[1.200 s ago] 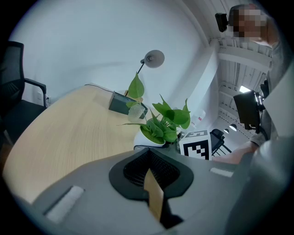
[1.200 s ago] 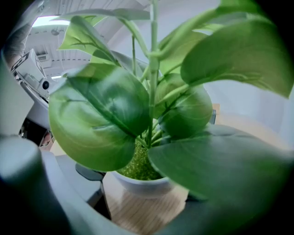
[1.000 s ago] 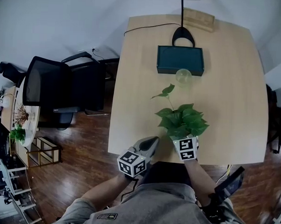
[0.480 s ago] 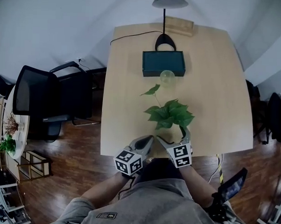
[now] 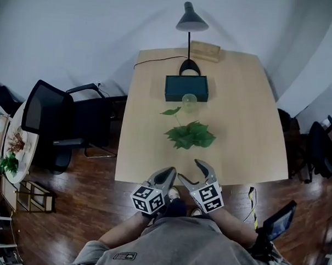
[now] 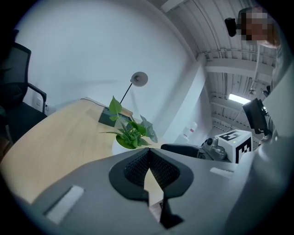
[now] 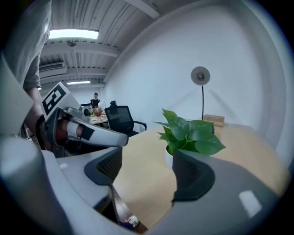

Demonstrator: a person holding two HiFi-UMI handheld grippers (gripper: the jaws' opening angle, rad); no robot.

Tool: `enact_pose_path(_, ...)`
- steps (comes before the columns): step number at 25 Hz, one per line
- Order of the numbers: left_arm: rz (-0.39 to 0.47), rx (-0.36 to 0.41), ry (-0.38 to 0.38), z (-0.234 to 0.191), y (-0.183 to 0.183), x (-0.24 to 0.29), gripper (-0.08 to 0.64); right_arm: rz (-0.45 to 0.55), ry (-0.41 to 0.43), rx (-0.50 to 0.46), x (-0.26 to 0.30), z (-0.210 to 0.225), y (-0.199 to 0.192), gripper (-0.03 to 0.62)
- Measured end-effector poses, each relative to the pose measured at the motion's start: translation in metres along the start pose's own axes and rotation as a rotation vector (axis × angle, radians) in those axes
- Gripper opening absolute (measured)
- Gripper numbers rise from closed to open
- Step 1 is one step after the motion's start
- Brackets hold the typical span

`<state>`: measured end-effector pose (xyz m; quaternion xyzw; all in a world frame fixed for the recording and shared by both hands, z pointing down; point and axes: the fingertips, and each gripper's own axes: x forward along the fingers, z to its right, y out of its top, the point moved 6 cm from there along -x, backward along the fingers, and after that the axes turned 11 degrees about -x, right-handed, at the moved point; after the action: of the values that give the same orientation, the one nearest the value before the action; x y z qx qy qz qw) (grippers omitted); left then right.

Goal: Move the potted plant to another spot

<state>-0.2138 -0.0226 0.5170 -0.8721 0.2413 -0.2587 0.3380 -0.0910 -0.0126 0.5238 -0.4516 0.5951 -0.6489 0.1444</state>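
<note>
The head view looks steeply down from above the table's near edge and takes in the whole top. Both gripper views sit low, just off that edge, facing across it. All three share the plant and lamp.

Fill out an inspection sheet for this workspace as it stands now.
Surface: light wooden table with rounded corners.
Job's things: potted plant, upright near the table's middle, touched by neither gripper.
Clutter: dark box; clear round item in front of it; desk lamp; wooden block.
Grippers: left gripper shut, empty; right gripper jaws apart and closing, nothing between them; both at the table's near edge.
Cables: black cord from the lamp's base to the table's left edge.
Surroundings: office chair; wood floor; side table with small plants.
</note>
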Motion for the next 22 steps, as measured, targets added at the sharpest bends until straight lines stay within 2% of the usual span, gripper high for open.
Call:
enact_pose_path(2,0.020,-0.007,0.009,0.012,-0.008,-0.011,-0.006,0.007,0.018,-0.014,-0.019,-0.010,0.007,0.303)
enact_pose_path(4,0.038,-0.007,0.014,0.027,-0.018,-0.022,-0.006,0.020,0.029,-0.023,-0.040,-0.019,0.011,0.267)
enact_pose_path(8,0.062,0.002,0.021,0.055,-0.041,-0.039,-0.006,0.035,0.053,-0.029,-0.078,-0.037,0.005,0.224)
enact_pose_path(15,0.079,0.017,0.029,0.090,-0.073,-0.065,-0.006,0.051,0.084,-0.004,-0.130,-0.060,-0.007,0.104)
enact_pose_path(18,0.072,0.019,0.027,0.095,-0.081,-0.073,-0.006,0.046,0.070,0.024,-0.142,-0.066,-0.012,0.011)
enact_pose_path(22,0.048,0.024,0.008,0.098,-0.083,-0.083,-0.006,0.034,0.063,0.063,-0.153,-0.074,-0.011,0.006)
